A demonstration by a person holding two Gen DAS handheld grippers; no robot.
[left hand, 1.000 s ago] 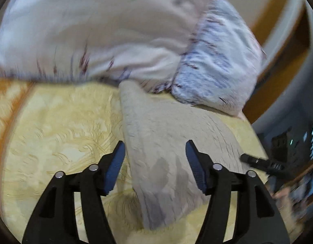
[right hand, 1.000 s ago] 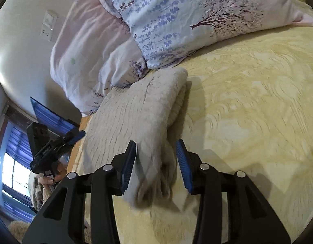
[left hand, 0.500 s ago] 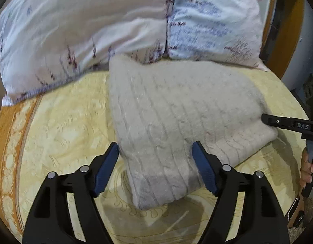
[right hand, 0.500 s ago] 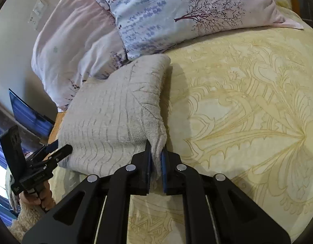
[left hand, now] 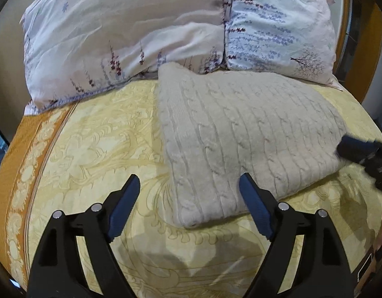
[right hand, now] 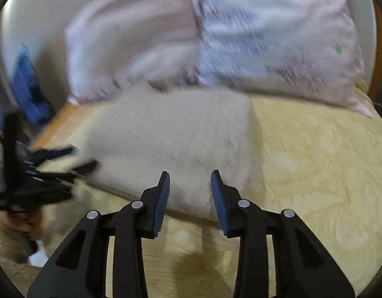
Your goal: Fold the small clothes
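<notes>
Half a second ago the right gripper (right hand: 190, 188) was pinched on the corner of the folded knit sweater (left hand: 243, 136); now its jaws stand apart with nothing between them, and the right wrist view is smeared with motion blur. The left gripper (left hand: 189, 207) is spread wide as before, holding nothing, its two blue pads either side of the sweater's near corner without touching it.

From the left gripper, the sweater lies just ahead and to the right, flat on the yellow patterned bedspread (left hand: 96, 149), its cable-knit face up. Its far edge meets the two floral pillows (left hand: 146, 32) beyond. At the far right of that view, the dark tip of the right gripper sits at the sweater's right edge; whether it touches is unclear.

From the right gripper, the sweater (right hand: 181, 139) lies straight ahead and slightly left, with the left gripper (right hand: 59, 164) blurred at its left side.
</notes>
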